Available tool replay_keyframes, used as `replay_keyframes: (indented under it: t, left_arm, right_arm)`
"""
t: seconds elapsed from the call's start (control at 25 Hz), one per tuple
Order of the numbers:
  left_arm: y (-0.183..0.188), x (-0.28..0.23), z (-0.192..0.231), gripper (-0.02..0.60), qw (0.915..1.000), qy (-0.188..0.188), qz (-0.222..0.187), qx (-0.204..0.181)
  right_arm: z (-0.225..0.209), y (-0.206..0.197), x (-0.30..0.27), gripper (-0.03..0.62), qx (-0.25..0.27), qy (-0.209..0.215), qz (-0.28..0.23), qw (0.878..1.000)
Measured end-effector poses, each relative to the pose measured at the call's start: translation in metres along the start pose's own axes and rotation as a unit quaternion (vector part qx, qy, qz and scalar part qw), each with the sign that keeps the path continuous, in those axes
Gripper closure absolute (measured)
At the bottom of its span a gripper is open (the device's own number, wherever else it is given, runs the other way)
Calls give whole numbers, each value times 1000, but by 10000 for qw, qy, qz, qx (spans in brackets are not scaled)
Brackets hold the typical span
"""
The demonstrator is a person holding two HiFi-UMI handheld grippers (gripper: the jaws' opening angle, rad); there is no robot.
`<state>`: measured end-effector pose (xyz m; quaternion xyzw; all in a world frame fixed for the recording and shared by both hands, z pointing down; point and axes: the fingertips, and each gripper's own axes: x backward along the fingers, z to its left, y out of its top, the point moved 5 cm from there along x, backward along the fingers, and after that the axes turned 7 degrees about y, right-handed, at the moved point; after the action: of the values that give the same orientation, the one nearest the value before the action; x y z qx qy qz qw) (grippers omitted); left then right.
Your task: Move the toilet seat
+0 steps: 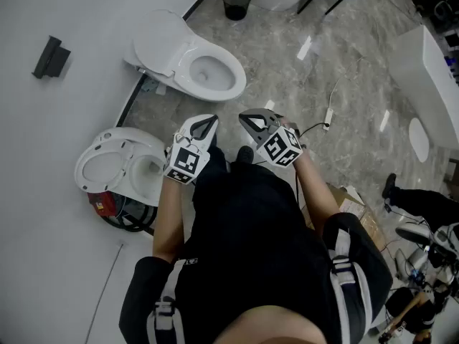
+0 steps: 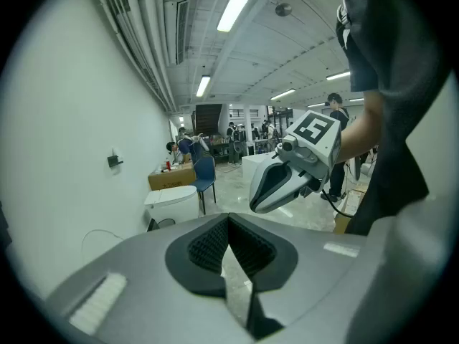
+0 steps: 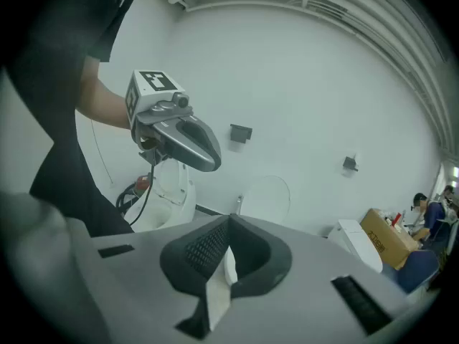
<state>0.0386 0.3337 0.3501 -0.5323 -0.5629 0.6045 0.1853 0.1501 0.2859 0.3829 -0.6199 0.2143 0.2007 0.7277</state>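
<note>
Pads, ribbed and black, meet on the left gripper and right gripper, both empty.

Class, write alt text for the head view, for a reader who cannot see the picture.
Seen from above, a person in black holds the left gripper and right gripper, both shut and empty, over a marbled floor. A far toilet and a near toilet, both white with uncovered bowls, stand by the wall at left.
</note>
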Motion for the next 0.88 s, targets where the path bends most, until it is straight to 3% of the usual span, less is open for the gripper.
replay_keyframes:
  t: [0.64,0.88]
  left_arm:
    - [5,-10,-11,580,9999,-115,-86,51]
    - [11,-17,-15,545,9999,-129,-66,-18]
  right_arm:
    - [-7,-12,7,591,0,-180,-7,9998]
    - [-12,-19,12,562,-56,-189,-9,9998]
